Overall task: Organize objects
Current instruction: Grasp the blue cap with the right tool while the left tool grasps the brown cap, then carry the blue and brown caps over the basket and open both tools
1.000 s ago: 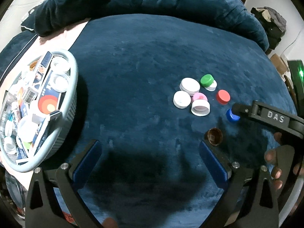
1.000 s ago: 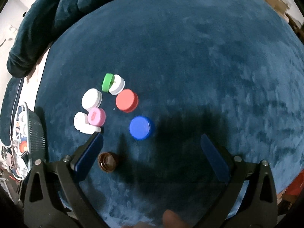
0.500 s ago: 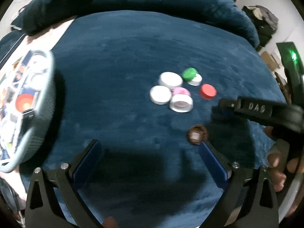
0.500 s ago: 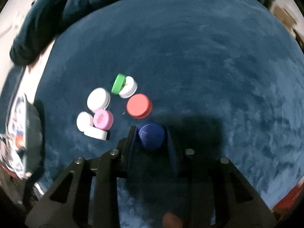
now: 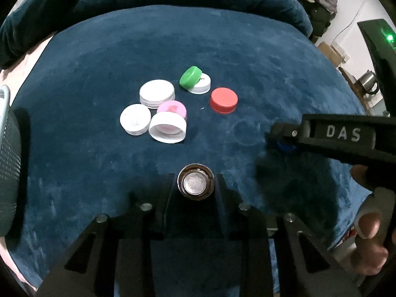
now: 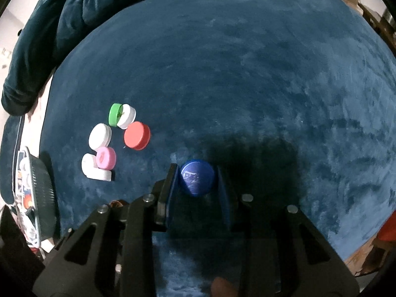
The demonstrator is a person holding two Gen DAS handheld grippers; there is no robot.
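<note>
Both grippers have closed since a second ago, when their fingers stood wide apart.

Left wrist view: our left gripper [image 5: 196, 183] now pinches the brown cap [image 5: 196, 182], open side up, low in the centre of the frame. Loose caps lie above it on the blue blanket [image 5: 99, 49]: red cap [image 5: 224, 99], green cap [image 5: 190, 75] leaning on a white one, pink cap [image 5: 172, 107] among three more white ones. Basket [image 5: 8, 148] edge shows at far left. The right gripper enters from the right edge, a sliver of blue under its tip.

Right wrist view: our right gripper [image 6: 196, 180] clamps the blue cap [image 6: 197, 180] at lower centre; the cluster sits left of centre, the basket at lower left.

We judge both grips centred. Lift straight up, clear the soft pile, keep the squeeze steady; small round caps could pop out sideways.
</note>
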